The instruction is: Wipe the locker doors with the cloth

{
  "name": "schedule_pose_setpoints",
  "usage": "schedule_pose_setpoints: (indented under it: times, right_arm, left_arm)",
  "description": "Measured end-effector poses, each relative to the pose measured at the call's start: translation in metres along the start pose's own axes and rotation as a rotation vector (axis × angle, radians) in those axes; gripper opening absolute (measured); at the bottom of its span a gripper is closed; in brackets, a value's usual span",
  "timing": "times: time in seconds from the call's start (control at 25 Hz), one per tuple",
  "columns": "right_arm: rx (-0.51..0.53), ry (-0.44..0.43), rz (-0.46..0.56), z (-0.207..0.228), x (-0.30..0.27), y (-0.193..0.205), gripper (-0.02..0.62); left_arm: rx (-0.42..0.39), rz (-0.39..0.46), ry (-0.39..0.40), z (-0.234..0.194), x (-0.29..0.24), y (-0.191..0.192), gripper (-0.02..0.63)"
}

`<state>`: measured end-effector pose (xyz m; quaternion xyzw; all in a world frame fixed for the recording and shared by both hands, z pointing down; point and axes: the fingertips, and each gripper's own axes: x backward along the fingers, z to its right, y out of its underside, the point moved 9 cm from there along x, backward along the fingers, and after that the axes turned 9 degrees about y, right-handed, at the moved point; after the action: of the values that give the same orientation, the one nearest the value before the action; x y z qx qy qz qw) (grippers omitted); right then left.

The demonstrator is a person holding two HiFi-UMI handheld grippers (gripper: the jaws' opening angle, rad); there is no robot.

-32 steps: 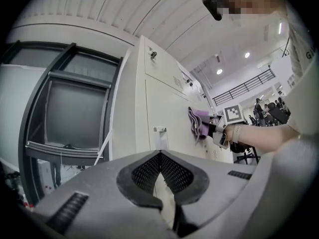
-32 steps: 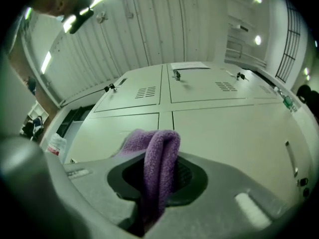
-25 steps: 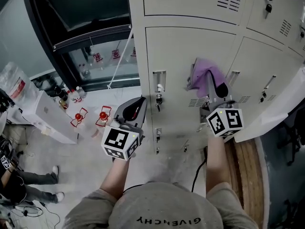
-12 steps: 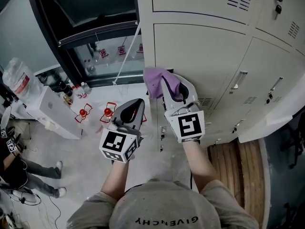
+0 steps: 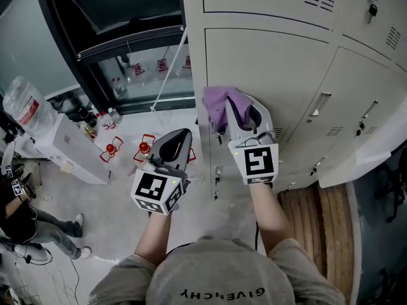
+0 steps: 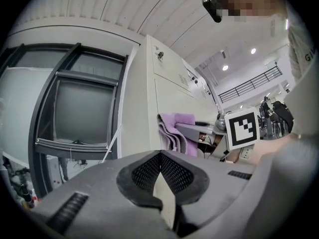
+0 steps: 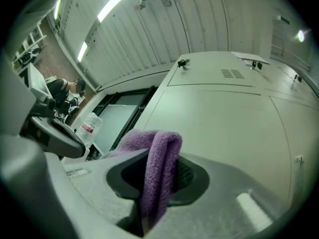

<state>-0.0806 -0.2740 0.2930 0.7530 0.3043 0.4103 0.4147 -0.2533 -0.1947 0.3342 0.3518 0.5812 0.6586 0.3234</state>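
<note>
Now: purple cloth held at the left edge of a locker door

Up against the bank of pale lockers [image 5: 191,56], the person holds the right gripper [image 5: 238,111] raised, its jaws clamped on a folded purple cloth [image 5: 218,102]. The right gripper view shows the cloth doubled over between the two dark pads, the fold bulging up past the jaw tips and the pale locker fronts filling the space beyond. From the head view the cloth sits at the upper left corner of one locker door [image 5: 273,68], close to the vertical seam at the left side of that door. It looks pressed to the metal (the left gripper view shows its folds lying along the locker front, though the exact contact is hard to make out).

Off to the left and nearer the person, the left gripper [image 5: 178,143] hangs clear of the lockers, over the floor [image 5: 114,202]. Its jaws are closed on each other with nothing between them, the ribbed pads meeting at the tips.

To the right of the cloth, a slim handle [image 5: 320,107] stands on the next door. On the floor at the left stand two red-topped bottles [image 5: 112,150] near a white cabinet [image 5: 63,154], with a dark-framed window [image 5: 127,43] beyond them. A second person's legs [image 5: 44,234] show at the left edge.
</note>
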Motion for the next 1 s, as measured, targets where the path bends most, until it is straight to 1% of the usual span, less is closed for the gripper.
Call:
schedule_pose_setpoints:
  times: [0.12, 0.28, 0.44, 0.6, 0.8, 1.0]
  right_arm:
    - [0.004, 0.028, -0.006, 0.015, 0.004, 0.003, 0.08]
    - [-0.024, 0.087, -0.019, 0.042, 0.014, 0.011, 0.08]
    - [-0.012, 0.145, -0.04, 0.072, 0.027, 0.019, 0.08]
    - [-0.002, 0.218, -0.064, 0.103, 0.04, 0.027, 0.079]
    - [-0.042, 0.314, -0.092, 0.141, 0.056, 0.041, 0.077]
    - [-0.048, 0.364, -0.11, 0.161, 0.065, 0.047, 0.077]
  left_arm:
    - [0.001, 0.001, 0.014, 0.002, -0.004, 0.001, -0.002]
    - [0.004, -0.001, 0.029, 0.003, -0.008, 0.002, -0.002]
    - [0.019, 0.004, 0.052, 0.007, -0.014, 0.002, -0.002]
    - [0.024, 0.003, 0.072, 0.011, -0.018, 0.004, -0.002]
    - [0.027, -0.002, 0.083, 0.015, -0.022, 0.006, -0.002]
    - [0.029, -0.007, 0.085, 0.018, -0.021, 0.007, -0.002]
